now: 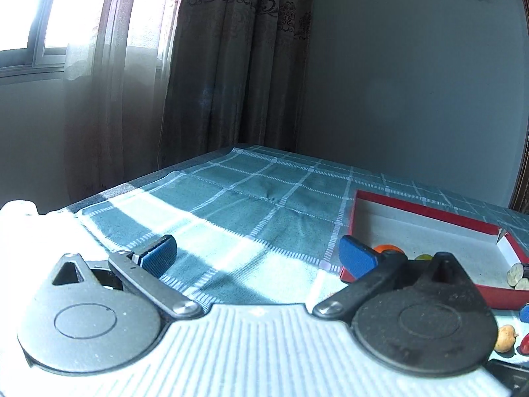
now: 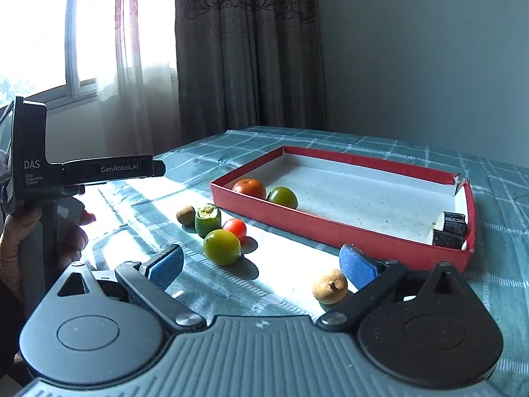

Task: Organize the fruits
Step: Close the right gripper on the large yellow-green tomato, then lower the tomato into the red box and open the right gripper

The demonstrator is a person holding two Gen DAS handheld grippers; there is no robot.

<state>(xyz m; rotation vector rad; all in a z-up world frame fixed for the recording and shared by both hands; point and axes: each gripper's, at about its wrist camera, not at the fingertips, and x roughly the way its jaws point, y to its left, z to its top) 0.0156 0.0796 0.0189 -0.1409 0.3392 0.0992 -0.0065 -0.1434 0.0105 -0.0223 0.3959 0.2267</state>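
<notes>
Black tool (image 2: 261, 266) (blue ribbed pads (image 2: 358, 269)).

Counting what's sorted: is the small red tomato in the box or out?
Out. The red tomato sits on the tablecloth beside a green tomato, outside the red box.

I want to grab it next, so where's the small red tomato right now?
In the right wrist view the small red tomato sits on the tablecloth outside the red box, touching the larger green tomato, right of the cut green piece.

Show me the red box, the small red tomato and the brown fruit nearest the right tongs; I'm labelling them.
red box (image 2: 330, 228), right wrist view, near wall.
small red tomato (image 2: 235, 228), right wrist view, its middle.
brown fruit (image 2: 329, 286), right wrist view, its middle.
</notes>
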